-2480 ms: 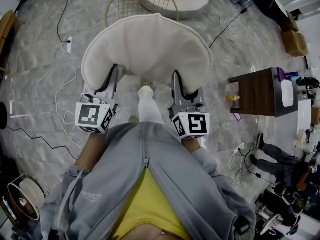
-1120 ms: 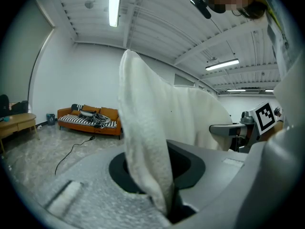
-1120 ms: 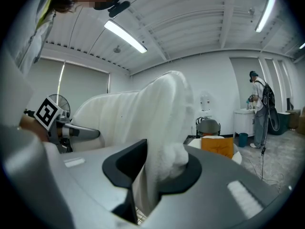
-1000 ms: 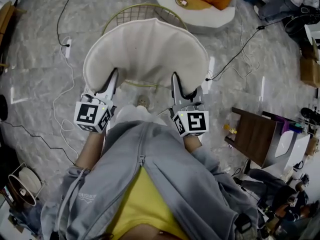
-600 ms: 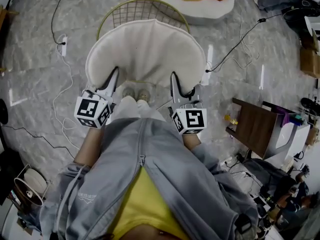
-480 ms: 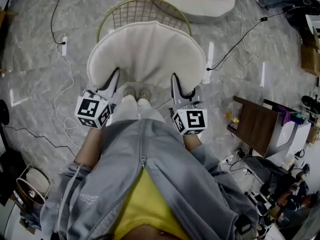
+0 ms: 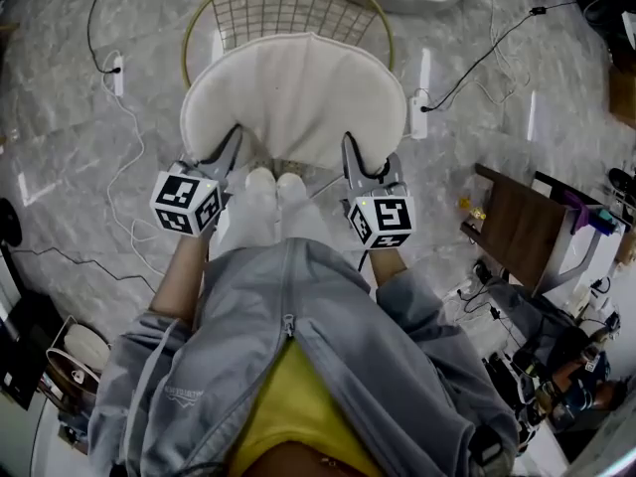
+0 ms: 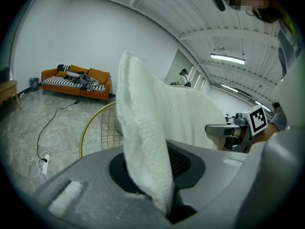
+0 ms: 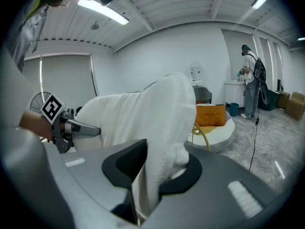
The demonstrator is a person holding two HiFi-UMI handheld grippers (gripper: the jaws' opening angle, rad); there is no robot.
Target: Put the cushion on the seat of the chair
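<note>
I hold a cream, kidney-shaped cushion by its near edge, over the gold wire chair. My left gripper is shut on the cushion's left lobe, whose fleecy edge fills the jaws in the left gripper view. My right gripper is shut on the right lobe, with the cushion's edge pinched between its jaws in the right gripper view. The cushion covers most of the chair's seat in the head view; only the wire back and rim show beyond it. I cannot tell whether the cushion touches the seat.
White cables and a power strip lie on the marble floor at left, another strip at right. A dark wooden side table stands right. My own feet are just under the cushion's near edge. A white round pouffe sits beyond.
Both grippers have come down with the cushion, which now lies over the chair. The chair has come closer under me and more of its wire back shows.
</note>
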